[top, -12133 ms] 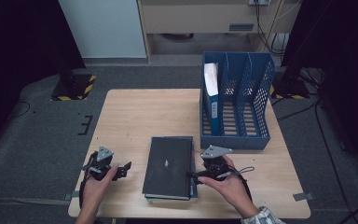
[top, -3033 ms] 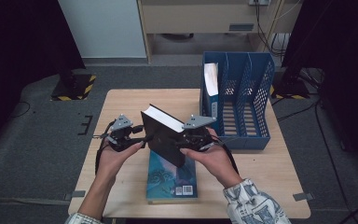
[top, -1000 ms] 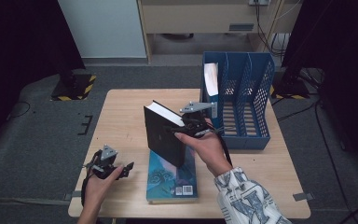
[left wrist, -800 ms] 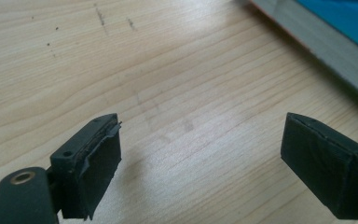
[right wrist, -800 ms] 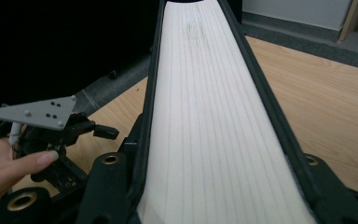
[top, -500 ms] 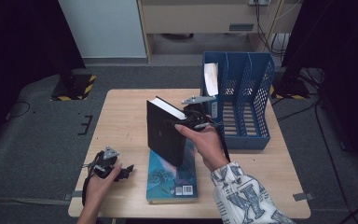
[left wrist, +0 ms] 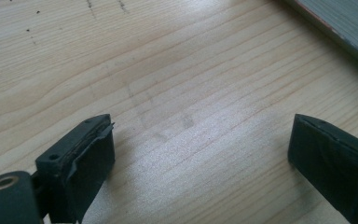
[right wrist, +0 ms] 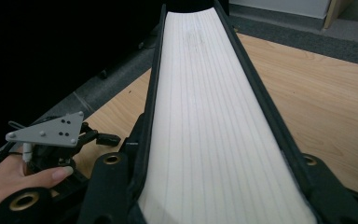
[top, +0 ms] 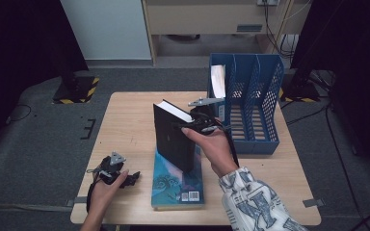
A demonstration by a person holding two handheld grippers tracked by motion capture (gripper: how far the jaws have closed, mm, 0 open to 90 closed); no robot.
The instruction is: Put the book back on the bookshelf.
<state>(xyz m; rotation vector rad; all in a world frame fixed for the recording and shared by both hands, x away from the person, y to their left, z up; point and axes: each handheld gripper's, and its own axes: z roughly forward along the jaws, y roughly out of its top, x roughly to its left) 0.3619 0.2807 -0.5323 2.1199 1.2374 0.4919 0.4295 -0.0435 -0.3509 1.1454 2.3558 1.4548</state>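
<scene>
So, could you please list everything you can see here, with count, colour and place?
black book: one, black cover, white page edges, held upright above the teal book
teal book: one, teal cover, flat near the table's front edge
file rack: one, blue, at the table's right rear
paper: one white sheet, upright in the rack's left slot
table: one, light wood
striped base: one, black and yellow, on the floor at left
right gripper: one, black, shut on the black book
left gripper: one, black, open, low over the table's front left; its jaws have just been opening, nothing between them
hands: two, each holding a gripper
</scene>
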